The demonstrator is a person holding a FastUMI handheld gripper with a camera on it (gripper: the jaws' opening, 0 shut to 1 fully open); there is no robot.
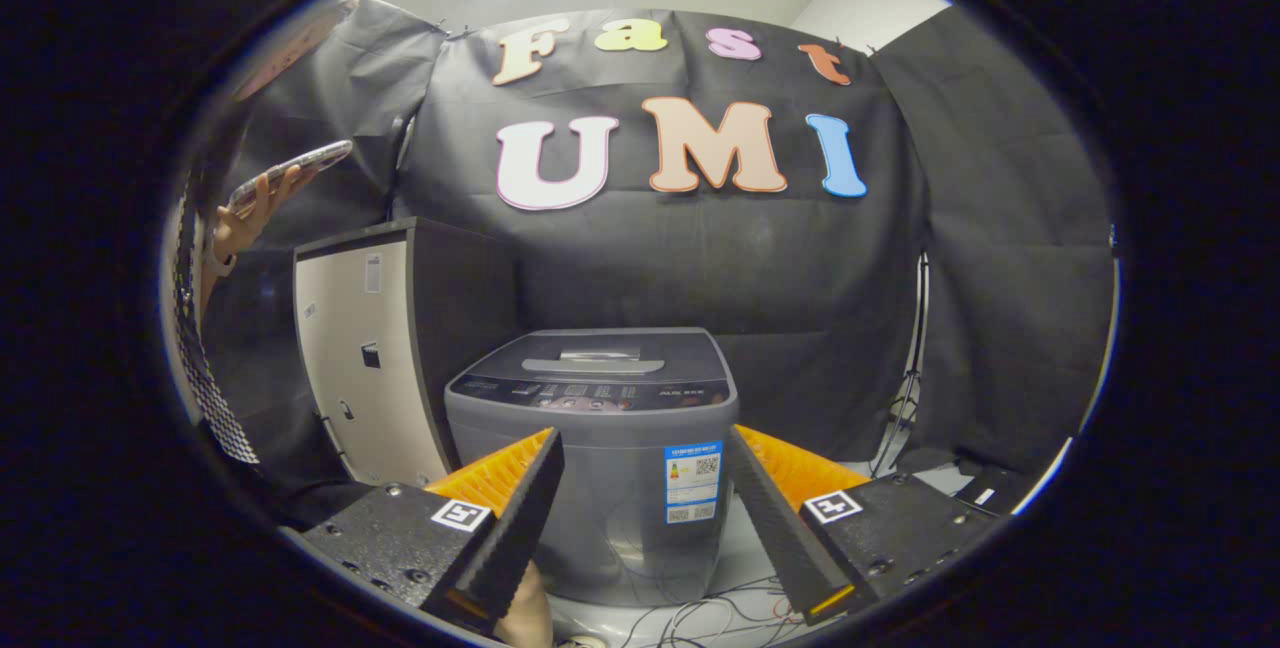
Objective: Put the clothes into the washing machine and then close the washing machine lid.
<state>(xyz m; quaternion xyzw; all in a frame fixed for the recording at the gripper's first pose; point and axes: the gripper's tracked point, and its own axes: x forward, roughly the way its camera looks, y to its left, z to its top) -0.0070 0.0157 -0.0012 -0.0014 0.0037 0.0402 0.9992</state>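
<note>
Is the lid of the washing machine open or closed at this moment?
Closed: the lid lies flat on the washing machine, beyond the open, empty gripper.

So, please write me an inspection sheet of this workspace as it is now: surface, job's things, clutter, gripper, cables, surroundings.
Surface: pale floor under the machine.
Job's things: grey top-loading washing machine stands just beyond the fingers, its grey lid down; clothes: nothing seen.
Clutter: nothing seen.
Gripper: gripper open, fingers spread apart, holding nothing, the machine's front between them.
Cables: thin loose wires lie on the floor at the machine's foot.
Surroundings: tall dark cabinet with pale door stands beside the machine; black cloth wall behind; a person's hand holds up a phone beyond the cabinet.
</note>
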